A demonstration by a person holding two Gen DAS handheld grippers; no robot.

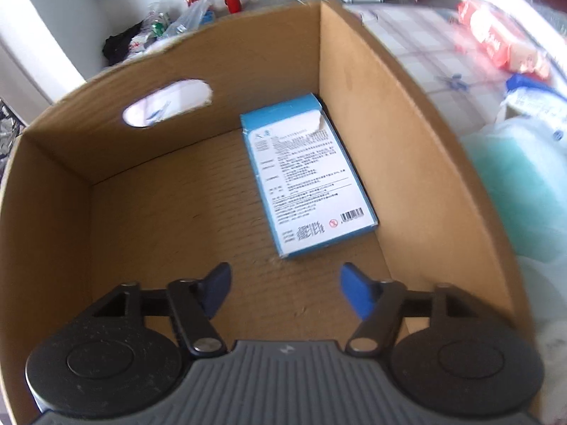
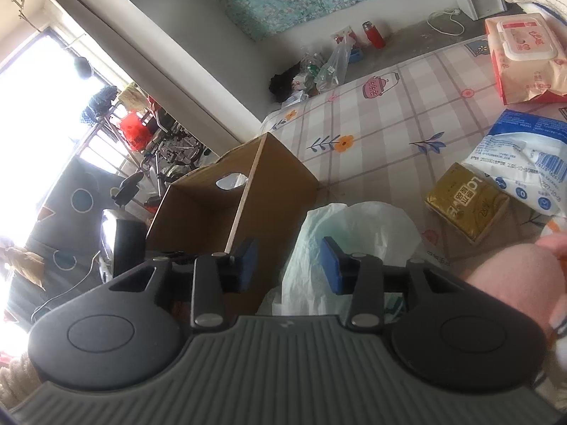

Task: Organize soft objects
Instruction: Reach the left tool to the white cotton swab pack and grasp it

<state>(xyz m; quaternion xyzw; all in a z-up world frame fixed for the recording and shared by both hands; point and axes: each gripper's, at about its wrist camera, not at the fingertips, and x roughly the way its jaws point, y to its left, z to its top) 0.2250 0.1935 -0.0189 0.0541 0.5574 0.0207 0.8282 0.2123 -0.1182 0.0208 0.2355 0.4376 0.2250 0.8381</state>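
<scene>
My left gripper (image 1: 285,276) hangs open inside a brown cardboard box (image 1: 354,113), pointing down at its floor with nothing between its fingers. A blue-and-white printed carton (image 1: 304,177) lies flat on that floor against the right wall, just beyond the fingertips. In the right wrist view the same cardboard box (image 2: 280,177) stands on the table to the left. My right gripper (image 2: 288,248) is open over a crumpled white-green plastic bag (image 2: 354,233). The bag lies beside the box and reaches up between the pads, but the left pad (image 2: 248,248) stands apart from it.
On the checked tablecloth (image 2: 389,124) lie a gold tissue pack (image 2: 464,202), a blue-white soft pack (image 2: 524,156) and a pink wet-wipe pack (image 2: 524,56). A bare forearm (image 2: 514,276) shows at the right. Bags and a red flask (image 2: 374,35) sit on the floor by the wall.
</scene>
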